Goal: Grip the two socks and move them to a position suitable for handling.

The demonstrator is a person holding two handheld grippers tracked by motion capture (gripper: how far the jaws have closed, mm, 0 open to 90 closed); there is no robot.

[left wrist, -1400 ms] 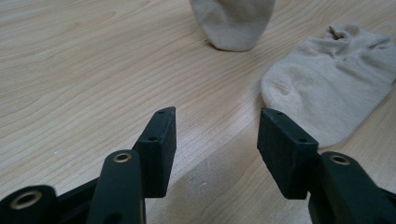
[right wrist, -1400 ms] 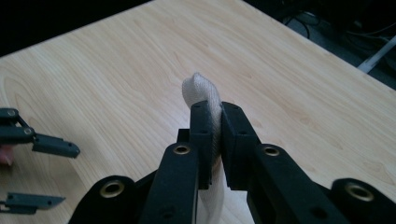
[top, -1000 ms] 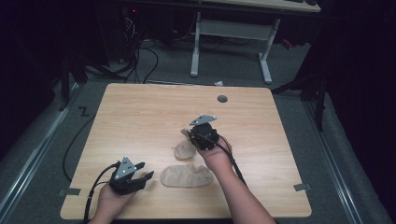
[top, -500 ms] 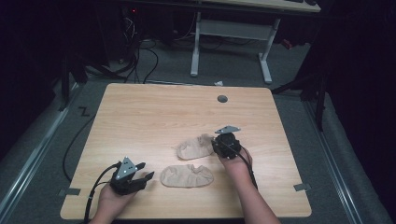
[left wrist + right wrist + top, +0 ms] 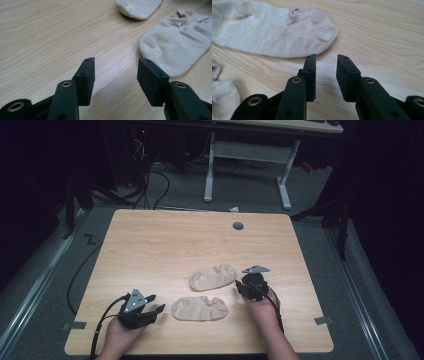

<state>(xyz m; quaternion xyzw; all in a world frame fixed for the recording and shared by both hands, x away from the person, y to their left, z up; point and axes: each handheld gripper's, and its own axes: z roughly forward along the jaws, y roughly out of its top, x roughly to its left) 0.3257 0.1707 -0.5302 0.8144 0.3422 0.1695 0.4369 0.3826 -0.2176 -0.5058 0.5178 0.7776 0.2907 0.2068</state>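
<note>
Beige socks lie apart near the table's front edge: far sock, near sock. Our right gripper, jaws just opening and empty, has let the far one go. Left gripper waits open by the near sock. Next, we reckon, pairing them up.

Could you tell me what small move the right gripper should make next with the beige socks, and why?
Probably ease the right gripper forward onto the near edge of the farther beige ankle sock and close. Its jaws have just been opening, with bare wooden table between them, and that sock lies just ahead. The nearer beige sock lies flat beside the open left gripper.
</note>
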